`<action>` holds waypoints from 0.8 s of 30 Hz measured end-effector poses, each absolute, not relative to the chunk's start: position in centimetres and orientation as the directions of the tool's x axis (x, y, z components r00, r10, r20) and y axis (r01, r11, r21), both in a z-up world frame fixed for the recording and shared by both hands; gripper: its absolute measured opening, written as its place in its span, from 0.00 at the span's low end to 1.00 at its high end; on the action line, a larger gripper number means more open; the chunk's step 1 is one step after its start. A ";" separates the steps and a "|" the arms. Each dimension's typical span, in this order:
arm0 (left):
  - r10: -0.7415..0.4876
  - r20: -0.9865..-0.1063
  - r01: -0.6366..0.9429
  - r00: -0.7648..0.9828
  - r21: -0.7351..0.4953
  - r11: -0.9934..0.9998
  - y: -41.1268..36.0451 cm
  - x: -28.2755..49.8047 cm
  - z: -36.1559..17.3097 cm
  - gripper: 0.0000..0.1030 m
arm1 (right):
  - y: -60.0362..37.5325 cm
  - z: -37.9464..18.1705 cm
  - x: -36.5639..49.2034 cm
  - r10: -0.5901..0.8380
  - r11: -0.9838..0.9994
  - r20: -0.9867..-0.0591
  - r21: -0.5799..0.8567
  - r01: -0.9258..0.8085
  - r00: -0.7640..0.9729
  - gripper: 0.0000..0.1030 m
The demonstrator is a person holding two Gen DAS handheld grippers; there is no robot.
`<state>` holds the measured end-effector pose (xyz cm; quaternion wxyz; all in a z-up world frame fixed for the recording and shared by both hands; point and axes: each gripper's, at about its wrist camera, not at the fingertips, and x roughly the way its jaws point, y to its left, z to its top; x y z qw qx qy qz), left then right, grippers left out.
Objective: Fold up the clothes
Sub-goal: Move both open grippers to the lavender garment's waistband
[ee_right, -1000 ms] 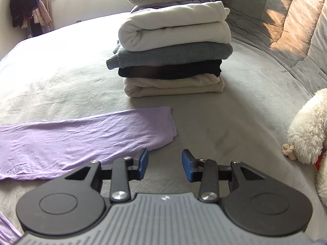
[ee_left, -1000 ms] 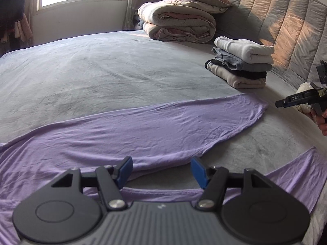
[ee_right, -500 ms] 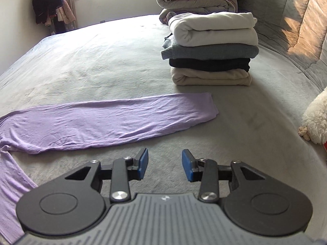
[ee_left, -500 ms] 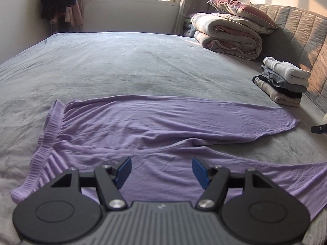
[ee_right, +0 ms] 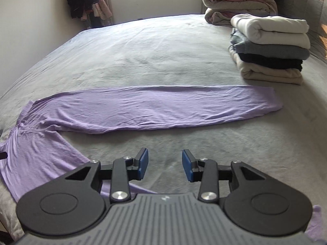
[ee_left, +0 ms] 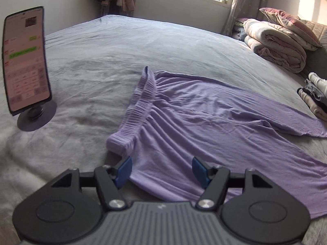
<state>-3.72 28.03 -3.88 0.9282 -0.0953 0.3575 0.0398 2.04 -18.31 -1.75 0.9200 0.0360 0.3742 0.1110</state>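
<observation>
The purple trousers [ee_left: 214, 126] lay spread flat on the grey bed [ee_left: 114, 61], waistband [ee_left: 139, 104] toward the phone on its stand [ee_left: 25, 61], both legs running toward the stack of folded clothes [ee_right: 269, 47] near the headboard.

A second earlier the left view looked across one trouser leg toward the stack and the rolled duvet [ee_left: 276, 47]; half a second ago the waistband had appeared at its left edge. Now the view had swung further, so the waistband sat near the middle, the phone had come into sight at the left, and the stack had slid to the right edge. The left gripper [ee_left: 161, 170] hung over the trousers' hip, just below the waistband corner, jaws wide apart and gripping nothing, as before.

The right view had shifted too: the stack, once straight ahead, now stood at the upper right, and the far leg showed at full length. The right gripper [ee_right: 165, 164] hovered over bare bed between the legs, jaws partly apart, empty, unchanged.
</observation>
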 end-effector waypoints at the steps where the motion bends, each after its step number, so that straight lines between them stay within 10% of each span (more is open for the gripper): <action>1: 0.019 -0.666 -0.165 0.745 -0.156 0.974 28.6 -4.0 -3.8 0.63 | -17.3 -1.9 1.8 0.249 0.968 -0.680 0.151 -0.201 0.690 0.40; 16: 0.038 -0.622 -0.376 0.782 -0.422 0.825 34.5 -3.9 -5.5 0.10 | -5.6 -2.1 -0.3 0.420 0.880 -0.674 0.137 -0.455 0.607 0.40; 20: 0.044 -0.618 -0.367 0.785 -0.406 0.837 34.2 -3.8 -5.0 0.15 | -3.7 -2.2 0.7 0.430 0.866 -0.680 0.124 -0.485 0.594 0.40; 24: 0.092 -0.571 -0.356 0.816 -0.370 0.858 33.5 -4.1 -3.3 0.49 | -2.1 -2.1 2.2 0.436 0.854 -0.682 0.109 -0.508 0.587 0.40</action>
